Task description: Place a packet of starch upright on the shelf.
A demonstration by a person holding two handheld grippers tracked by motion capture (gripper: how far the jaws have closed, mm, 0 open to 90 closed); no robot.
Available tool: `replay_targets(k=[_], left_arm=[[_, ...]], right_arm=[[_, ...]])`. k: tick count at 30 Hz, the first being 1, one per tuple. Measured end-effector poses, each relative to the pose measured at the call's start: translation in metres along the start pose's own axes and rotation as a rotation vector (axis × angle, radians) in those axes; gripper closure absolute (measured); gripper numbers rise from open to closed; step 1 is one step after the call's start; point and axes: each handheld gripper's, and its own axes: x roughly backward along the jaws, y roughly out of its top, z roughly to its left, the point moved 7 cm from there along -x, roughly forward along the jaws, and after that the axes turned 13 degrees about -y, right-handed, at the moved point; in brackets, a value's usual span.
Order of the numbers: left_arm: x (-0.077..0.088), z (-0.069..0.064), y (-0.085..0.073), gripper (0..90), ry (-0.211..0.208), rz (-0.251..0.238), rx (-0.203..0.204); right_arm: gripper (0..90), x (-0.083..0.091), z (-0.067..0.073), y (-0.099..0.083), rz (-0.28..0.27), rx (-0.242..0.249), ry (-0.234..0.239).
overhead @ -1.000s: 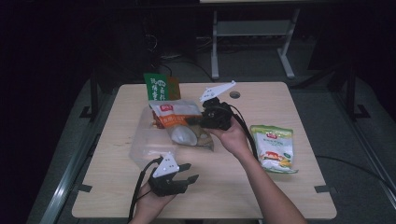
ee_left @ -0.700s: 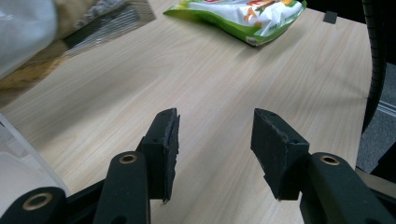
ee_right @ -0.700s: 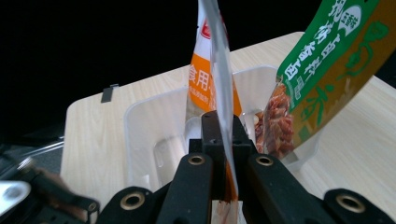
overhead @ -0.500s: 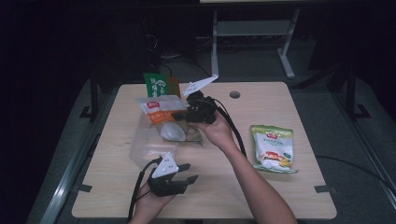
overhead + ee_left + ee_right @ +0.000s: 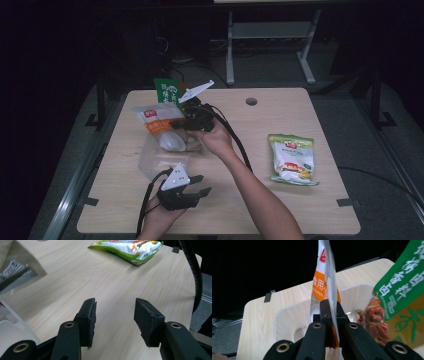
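Orange-and-white pouch (image 5: 325, 277) pinched tight in the right gripper (image 5: 331, 315), poised above the clear bin (image 5: 287, 322) beneath it, not dropped yet, while the green packet (image 5: 127, 248) ahead of the gaping, empty left gripper (image 5: 115, 317) waits.

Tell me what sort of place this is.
Probably a lab or workshop set up for recording, not a home: a bare wooden table with a cable hole, a dark room, a metal stand behind, and cabled hand-held tools handling snack packets.

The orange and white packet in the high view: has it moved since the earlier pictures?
Yes. The orange and white packet, clamped in the right gripper, has shifted left, away from the table's round hole, over the clear tray.
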Motion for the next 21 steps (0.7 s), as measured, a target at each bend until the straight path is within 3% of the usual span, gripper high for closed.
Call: replay_targets(k=[21], left_arm=[[0.001, 0.0, -0.001, 51.1, -0.006, 0.002, -0.009]], right_arm=[[90.0, -0.054, 0.008, -0.003, -0.019, -0.079, 0.051]])
